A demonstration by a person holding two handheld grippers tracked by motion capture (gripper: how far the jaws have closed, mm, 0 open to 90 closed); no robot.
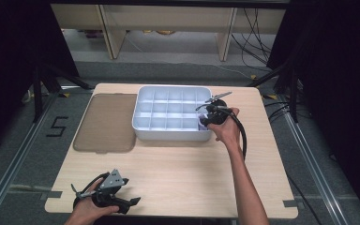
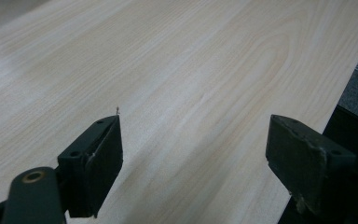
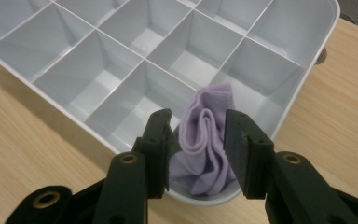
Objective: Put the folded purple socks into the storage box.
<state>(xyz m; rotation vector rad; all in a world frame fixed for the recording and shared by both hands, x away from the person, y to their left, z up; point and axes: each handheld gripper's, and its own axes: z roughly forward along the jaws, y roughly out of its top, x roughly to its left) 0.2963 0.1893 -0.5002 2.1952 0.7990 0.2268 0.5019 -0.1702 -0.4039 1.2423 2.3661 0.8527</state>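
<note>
The lilac cloth (image 3: 204, 144) sits bunched in the near corner compartment of the white divided tray (image 3: 303, 98), and the right gripper (image 3: 199, 140) has its jaws parted around it, seemingly off the fabric. Lifting straight up should avoid snagging a fold. The left gripper (image 2: 193, 154) rests wide apart over the bare table (image 2: 177, 60)

Wooden table (image 1: 178, 173), divided tray (image 1: 143, 123), brown lid (image 1: 107, 123)
</note>
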